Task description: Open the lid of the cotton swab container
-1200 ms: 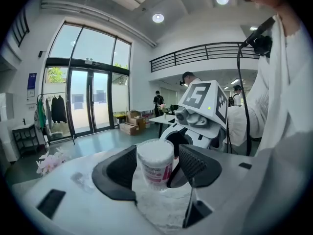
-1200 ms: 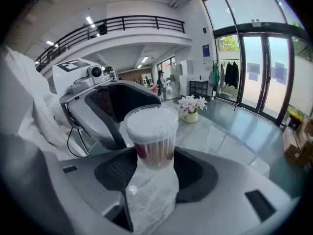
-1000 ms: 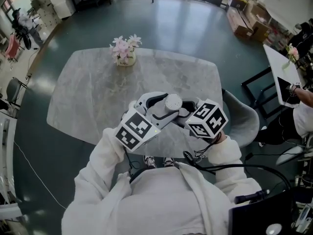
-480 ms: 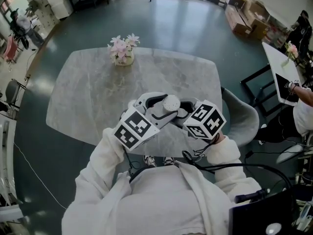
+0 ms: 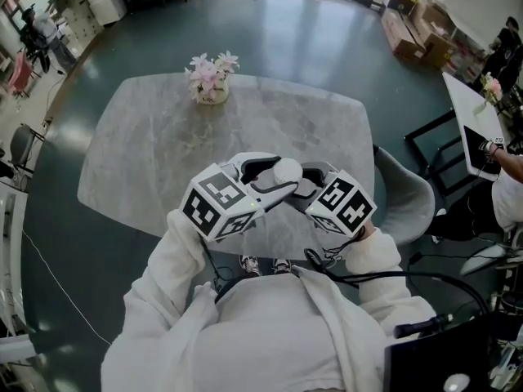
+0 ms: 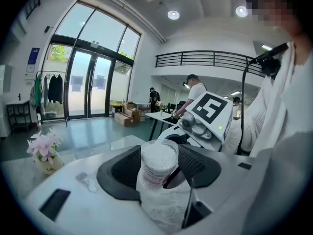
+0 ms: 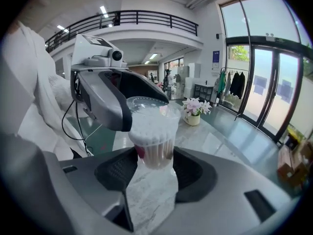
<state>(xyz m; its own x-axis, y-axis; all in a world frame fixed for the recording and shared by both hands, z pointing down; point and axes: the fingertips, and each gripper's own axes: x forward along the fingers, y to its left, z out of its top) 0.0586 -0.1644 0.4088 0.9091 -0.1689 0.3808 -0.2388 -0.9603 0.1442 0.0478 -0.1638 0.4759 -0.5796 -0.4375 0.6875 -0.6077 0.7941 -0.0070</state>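
Cotton swab container (image 7: pixel 150 131) between jaws of right claw (image 7: pixel 152 163)

Large open commercial hall indicated: glazed entrance doors (image 6: pixel 85 89), mezzanine railing (image 6: pixel 210 60), cardboard boxes (image 5: pixel 406 43), work desk (image 5: pixel 467 119) seen.

My head camera looks steeply down on the grey marble bench (image 5: pixel 163 153). Cameras on my left claw (image 6: pixel 159 169) and right claw (image 7: pixel 152 168) face each other, close on the shared clear cotton swab container (image 6: pixel 157 155).
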